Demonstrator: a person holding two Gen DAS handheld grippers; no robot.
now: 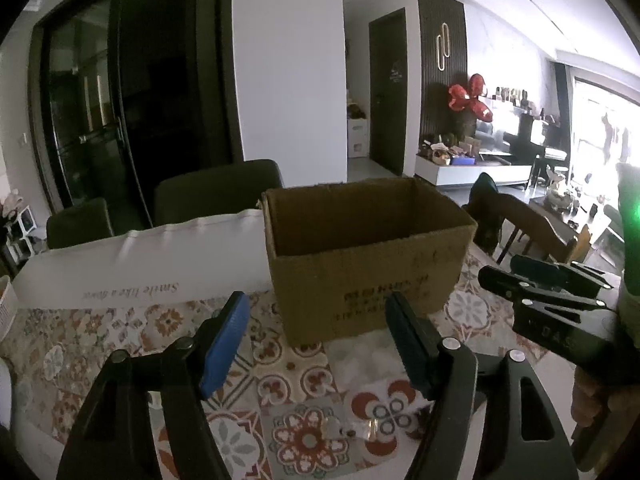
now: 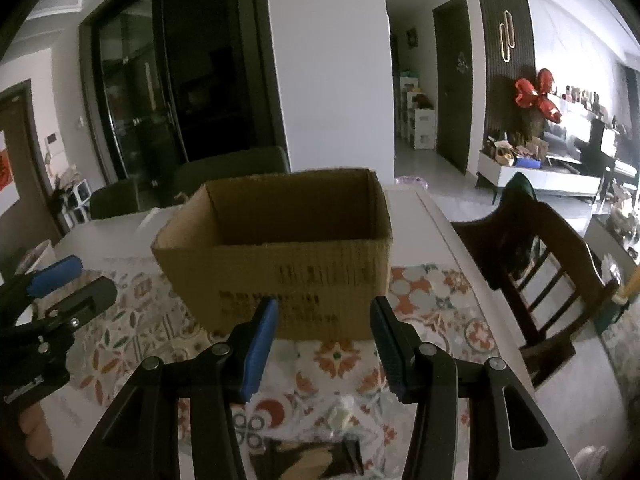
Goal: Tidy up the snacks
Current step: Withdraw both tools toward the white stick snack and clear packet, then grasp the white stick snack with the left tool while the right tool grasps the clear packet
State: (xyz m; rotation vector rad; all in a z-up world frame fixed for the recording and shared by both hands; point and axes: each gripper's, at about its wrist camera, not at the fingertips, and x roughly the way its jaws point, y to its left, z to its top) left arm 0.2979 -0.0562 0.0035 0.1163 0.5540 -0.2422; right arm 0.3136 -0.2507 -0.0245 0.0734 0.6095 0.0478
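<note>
The cardboard box [image 1: 368, 256] stands upright and open-topped on the desk [image 2: 448, 216], its printed side facing both cameras; what lies inside it cannot be seen from either view. It rests partly on the patterned tile-print cloth [image 1: 288, 364] that covers the near part of the desk.

In the left wrist view, the box sits ahead of the left claw [image 1: 316, 344], slightly right of its centre line and apart from the fingertips. The left claw is spread wide with nothing between its blue pads [image 1: 224, 344]. Just below it, on the cloth, lie a few small clear-wrapped snacks [image 1: 352, 432].

In the right wrist view, the box stands straight ahead of the right claw [image 2: 324, 344], a little left of centre, with a gap of cloth between it and the fingertips. The right claw is also spread and holds nothing. A clear snack wrapper [image 2: 340, 420] lies on the cloth under and between its 2 fingers, blurred.

Each claw shows at the edge of the other's view, side by side near the box. A white printed sheet [image 1: 136, 264] lies left of the box, and a dark wooden chair [image 2: 552, 272] stands at the desk's right side.
</note>
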